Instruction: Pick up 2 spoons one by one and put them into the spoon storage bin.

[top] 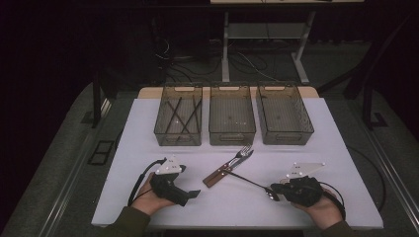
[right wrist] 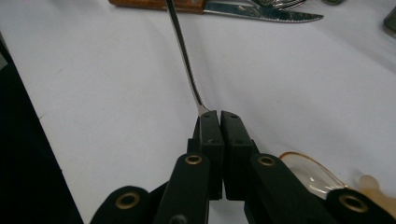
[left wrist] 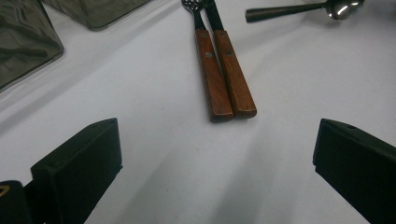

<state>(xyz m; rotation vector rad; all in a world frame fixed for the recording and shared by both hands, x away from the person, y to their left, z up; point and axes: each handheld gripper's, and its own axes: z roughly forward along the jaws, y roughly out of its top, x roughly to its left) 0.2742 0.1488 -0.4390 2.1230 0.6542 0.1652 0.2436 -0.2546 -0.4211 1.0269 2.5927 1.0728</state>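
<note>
Right gripper [right wrist: 215, 114] is clamped tight on the spoon [right wrist: 183, 56], jaws pinched together with the thin metal neck caught between them, handle running away toward twelve o'clock in the right gripper view. In the high view that right gripper [top: 272, 190] sits at about five o'clock on the white table [top: 326, 148], the spoon [top: 249, 181] slanting up toward ten o'clock, its far end close to the wooden-handled fork [top: 232, 160] and knife [top: 222, 170] at the centre.

Left gripper [top: 195, 193] rests at seven o'clock, jaws spread wide, nothing between them; in its own view the left gripper [left wrist: 215, 154] looks at bare table, with the two wooden handles, fork [left wrist: 211, 79] and knife [left wrist: 236, 79], lying side by side and touching at twelve o'clock.

The spoon's bowl is hard to make out, hidden at the pinched jaws. Fork tines and knife blade are cut off at the top edge of the left gripper view. Three bins [top: 232, 128] stand at twelve o'clock; the left one holds dark sticks, too dim to identify.
</note>
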